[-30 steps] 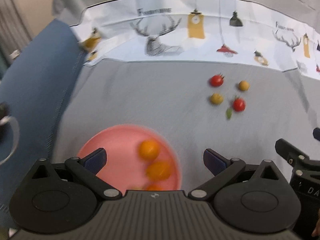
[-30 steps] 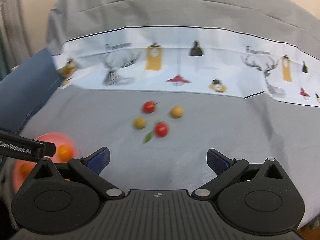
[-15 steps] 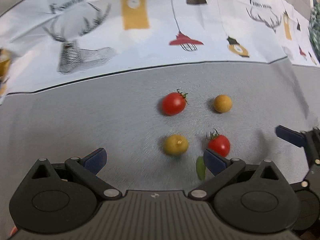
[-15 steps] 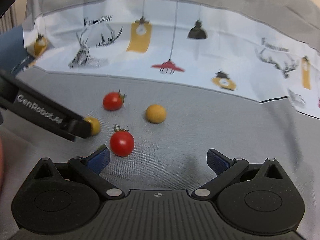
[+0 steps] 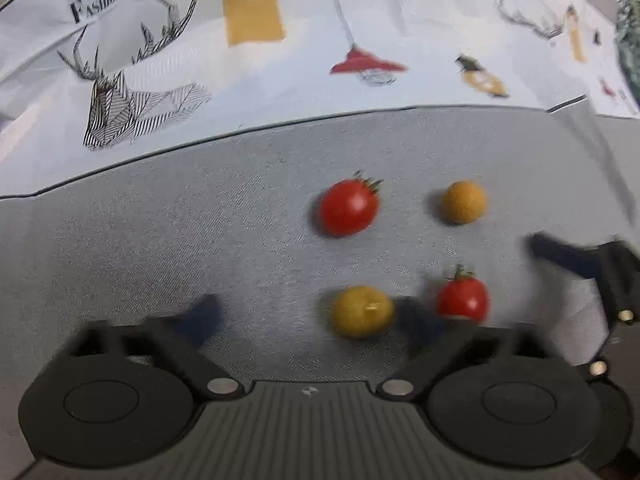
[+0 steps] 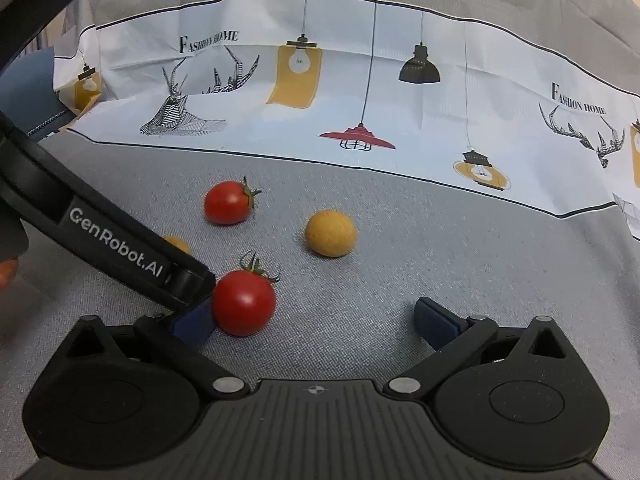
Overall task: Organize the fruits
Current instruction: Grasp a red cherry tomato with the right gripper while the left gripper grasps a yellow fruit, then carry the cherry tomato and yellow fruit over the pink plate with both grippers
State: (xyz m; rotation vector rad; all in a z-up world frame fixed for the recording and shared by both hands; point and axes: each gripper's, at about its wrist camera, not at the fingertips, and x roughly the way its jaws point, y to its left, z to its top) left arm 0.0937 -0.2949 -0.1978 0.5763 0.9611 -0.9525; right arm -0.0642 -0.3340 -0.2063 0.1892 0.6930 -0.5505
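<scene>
Closing in on the four loose fruits, with both tools now low over the grey desk [image 5: 152, 232] and much nearer than a second ago. Gone from both views: the pink plate with the fruits already sorted, so a carry back toward the desk's left side probably lies ahead.

Left gripper [image 5: 308, 318]: jaws wide, nothing held, framing the yellow tomato [image 5: 362, 311], which sits off-centre, close to the right-hand finger. Blurred, so likely mid-motion.

Right gripper [image 6: 314, 320]: jaws wide too, empty, with the near red tomato [image 6: 244, 302] just beside its left finger [image 6: 192, 322] and hard against the left tool's finger. Crowded there; a nudge could roll that tomato away.

Farther back, toward the printed cloth [image 6: 360, 92] along the desk's far edge: the far red tomato [image 5: 348, 208] and the orange fruit [image 5: 464, 202], apart and untouched.

Judged stage: approach done, grasp not yet made. Best to centre each fruit before closing, and squeeze gently on such soft skins.
</scene>
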